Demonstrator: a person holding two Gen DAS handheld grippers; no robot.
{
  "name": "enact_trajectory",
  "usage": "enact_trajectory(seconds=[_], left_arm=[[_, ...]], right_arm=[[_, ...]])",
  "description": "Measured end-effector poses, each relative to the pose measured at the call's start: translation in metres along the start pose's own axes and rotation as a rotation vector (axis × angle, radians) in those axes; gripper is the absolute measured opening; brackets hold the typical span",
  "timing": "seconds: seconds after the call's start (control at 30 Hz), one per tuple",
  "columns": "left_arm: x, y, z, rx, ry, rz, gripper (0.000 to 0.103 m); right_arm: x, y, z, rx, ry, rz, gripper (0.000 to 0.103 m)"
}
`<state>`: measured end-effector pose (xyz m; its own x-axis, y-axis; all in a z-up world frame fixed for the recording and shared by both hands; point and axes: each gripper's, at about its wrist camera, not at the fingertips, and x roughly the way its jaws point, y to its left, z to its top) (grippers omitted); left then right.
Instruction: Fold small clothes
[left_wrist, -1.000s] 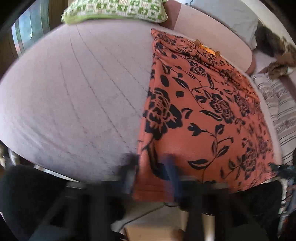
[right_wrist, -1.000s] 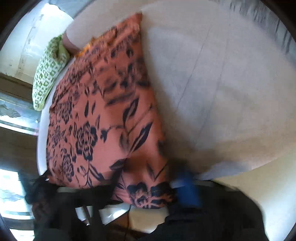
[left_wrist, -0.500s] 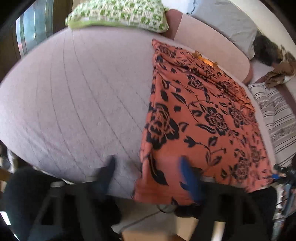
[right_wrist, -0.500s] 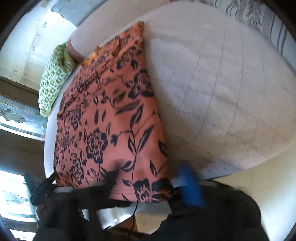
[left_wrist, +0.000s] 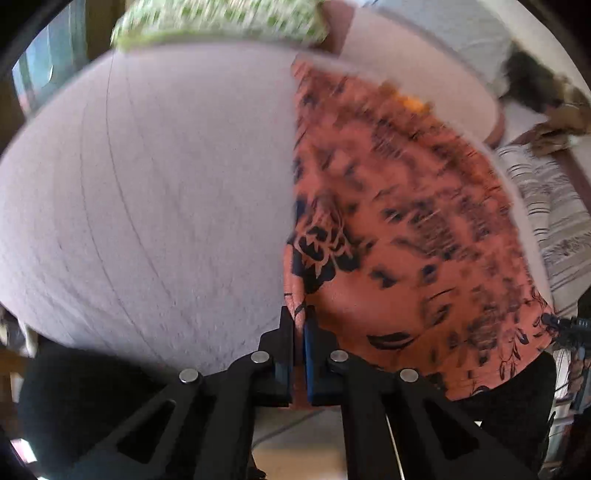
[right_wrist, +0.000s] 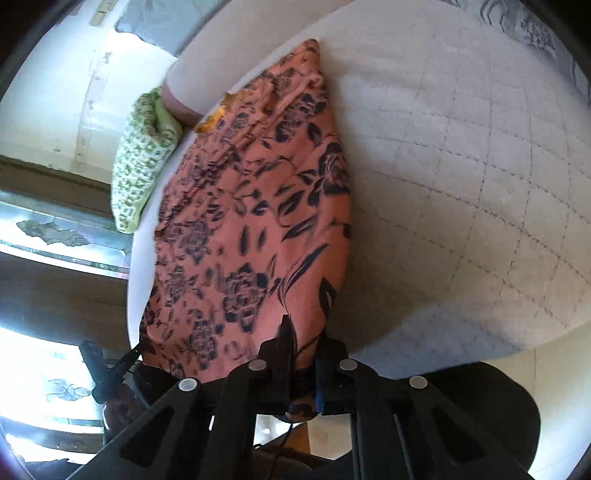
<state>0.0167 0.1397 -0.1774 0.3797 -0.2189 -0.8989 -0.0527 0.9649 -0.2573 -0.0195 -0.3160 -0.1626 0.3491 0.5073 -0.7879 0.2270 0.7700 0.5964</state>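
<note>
Spread over a pale quilted bed (left_wrist: 147, 192), an orange floral garment (left_wrist: 399, 236) is laid lengthwise, its near hem overhanging the edge. That hem is now pinched by the left gripper (left_wrist: 299, 325) at one corner and by the right gripper (right_wrist: 304, 341) at the other; half a second ago both jaws were parted.

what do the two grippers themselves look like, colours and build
Both look alike. The left gripper and right gripper have matte black linkage arms with triangular cutouts, joined by round silver pins. Each has one black finger and one finger with a blue face. A thin cable runs under the right one. No markings or sleeves are visible.
</note>
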Motion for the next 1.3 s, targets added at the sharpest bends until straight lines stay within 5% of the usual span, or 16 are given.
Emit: enact_trajectory(seconds=[0.17,0.3,0.43,0.57,0.63,0.67,0.7,0.8,0.93,1.13,1.17,1.23,1.27,1.3], left_arm=[[-0.030,-0.007,0.016,0.010,-0.041,-0.059,0.004],[-0.075,-0.029,0.072,0.048,-0.131,-0.159,0.004],[-0.104,-0.054,0.171,0.056,-0.272,-0.245,0.005],[-0.057,-0.054,0.267,-0.001,-0.352,-0.148,0.017],[-0.005,-0.050,0.300,-0.021,-0.345,0.005,0.057],[0.016,-0.049,0.307,-0.018,-0.304,0.040,0.077],[0.049,-0.041,0.312,-0.039,-0.220,0.067,0.076],[0.062,-0.020,0.299,-0.093,-0.215,0.051,0.076],[0.038,-0.010,0.270,-0.074,-0.274,0.007,0.077],[0.081,-0.040,0.260,0.106,-0.073,-0.030,0.080],[0.085,-0.048,0.258,0.142,-0.115,0.016,0.081],[0.084,-0.062,0.254,0.206,-0.117,0.049,0.063],[0.084,-0.065,0.257,0.201,-0.099,0.015,0.026],[0.082,-0.071,0.265,0.176,-0.071,-0.003,0.019]], right_arm=[[0.000,-0.008,0.001,0.033,0.014,0.064,0.009],[-0.031,0.021,0.041,-0.007,-0.071,0.204,0.009],[-0.058,0.064,0.140,-0.069,-0.208,0.350,0.009],[-0.032,0.088,0.253,-0.042,-0.304,0.361,0.011],[0.010,0.082,0.298,-0.021,-0.287,0.318,0.032],[0.032,0.075,0.310,0.007,-0.255,0.224,0.073],[0.048,0.066,0.313,0.053,-0.255,0.117,0.085],[0.065,0.048,0.293,0.104,-0.294,0.108,0.085],[0.051,0.055,0.263,-0.048,-0.365,-0.043,0.085],[0.080,0.050,0.276,-0.156,-0.188,-0.096,0.085],[0.093,0.051,0.276,-0.154,-0.157,-0.120,0.085],[0.108,0.069,0.272,-0.232,-0.132,-0.186,0.077],[0.112,0.074,0.272,-0.233,-0.098,-0.183,0.044],[0.117,0.077,0.273,-0.223,-0.068,-0.174,0.024]])
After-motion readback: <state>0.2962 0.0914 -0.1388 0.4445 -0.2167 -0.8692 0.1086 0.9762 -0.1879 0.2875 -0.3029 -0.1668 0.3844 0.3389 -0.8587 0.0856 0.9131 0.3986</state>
